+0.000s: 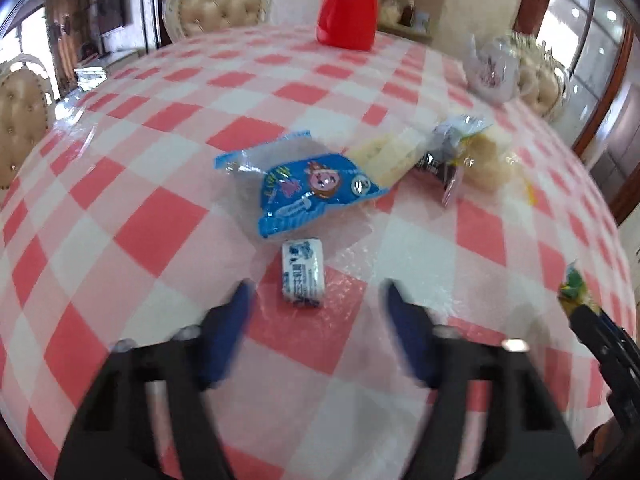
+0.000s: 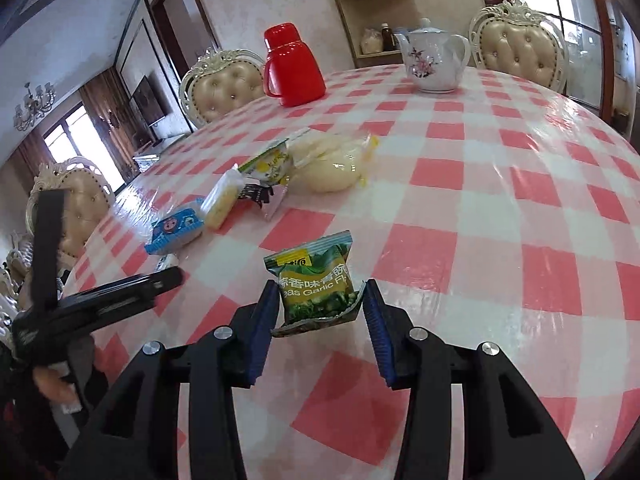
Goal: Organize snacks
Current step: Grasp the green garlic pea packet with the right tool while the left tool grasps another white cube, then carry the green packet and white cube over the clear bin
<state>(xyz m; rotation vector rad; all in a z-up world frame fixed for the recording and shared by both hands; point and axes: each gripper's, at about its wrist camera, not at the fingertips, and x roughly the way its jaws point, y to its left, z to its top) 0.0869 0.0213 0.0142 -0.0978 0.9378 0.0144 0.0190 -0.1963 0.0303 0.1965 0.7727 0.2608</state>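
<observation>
Landmark is the blue cartoon snack pack near the middle of the worktop, which has a red-and-white check cloth.

Left view: the left tool hangs over the cloth below the blue pack. Its 2 blue pads are blurred and stand apart with nothing pinched. The small white wrapped candy lies just below the blue pack, slightly ahead of the gap between the pads, and is not touched. Right of the blue pack and touching its edge is the pale cracker pack. Further right are a dark wrapper and a clear bag of pale buns. A red jug stands far behind the blue pack. A white floral teapot stands far behind and to the right of it.

Right view: the right tool is closed on the green garlic-pea packet. Both pads press on its sides and its lower edge is crumpled. The packet is upright, well in front of and right of the blue pack. The other tool's black arm shows at the left, in front of the blue pack. A yellow-green sachet sits behind the blue pack, beside the buns.
</observation>
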